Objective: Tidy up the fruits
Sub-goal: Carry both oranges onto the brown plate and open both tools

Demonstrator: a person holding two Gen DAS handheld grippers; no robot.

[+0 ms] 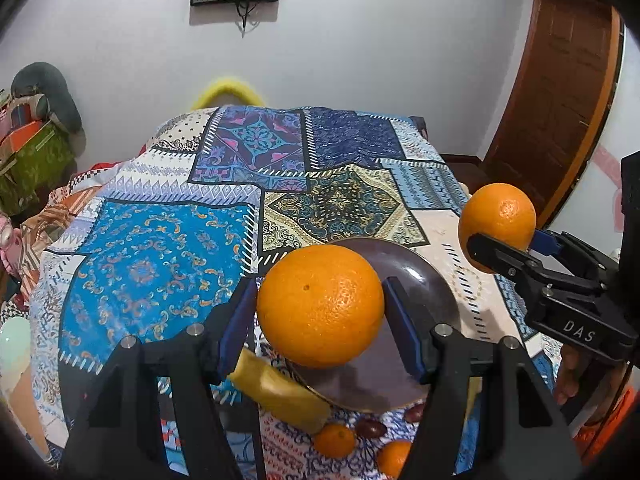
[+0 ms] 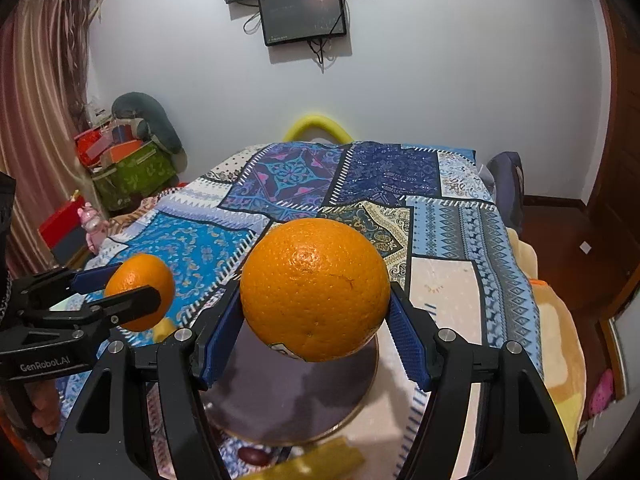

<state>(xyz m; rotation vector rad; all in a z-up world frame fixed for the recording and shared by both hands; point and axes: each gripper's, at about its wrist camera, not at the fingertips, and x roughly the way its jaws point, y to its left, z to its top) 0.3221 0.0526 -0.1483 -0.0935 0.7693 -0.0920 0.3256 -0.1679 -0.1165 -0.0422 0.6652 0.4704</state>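
Observation:
My left gripper point(image 1: 320, 312) is shut on a large orange point(image 1: 320, 306) and holds it in the air above a dark purple plate point(image 1: 424, 280). My right gripper point(image 2: 316, 316) is shut on another large orange point(image 2: 316, 288), also above the plate point(image 2: 288, 400). Each gripper shows in the other's view: the right one point(image 1: 504, 236) with its orange point(image 1: 500, 216), the left one point(image 2: 120, 284) with its orange point(image 2: 140, 280). A banana point(image 1: 280, 392), two small oranges point(image 1: 334, 440) and dark red fruits point(image 1: 370, 428) lie on the cloth by the plate's near edge.
The table carries a patchwork blue cloth point(image 1: 160, 264). A yellow chair back point(image 1: 228, 90) stands beyond its far edge. Boxes and bags point(image 2: 128, 160) are stacked at the left, a wooden door point(image 1: 560, 92) is at the right, and screens point(image 2: 304, 12) hang on the wall.

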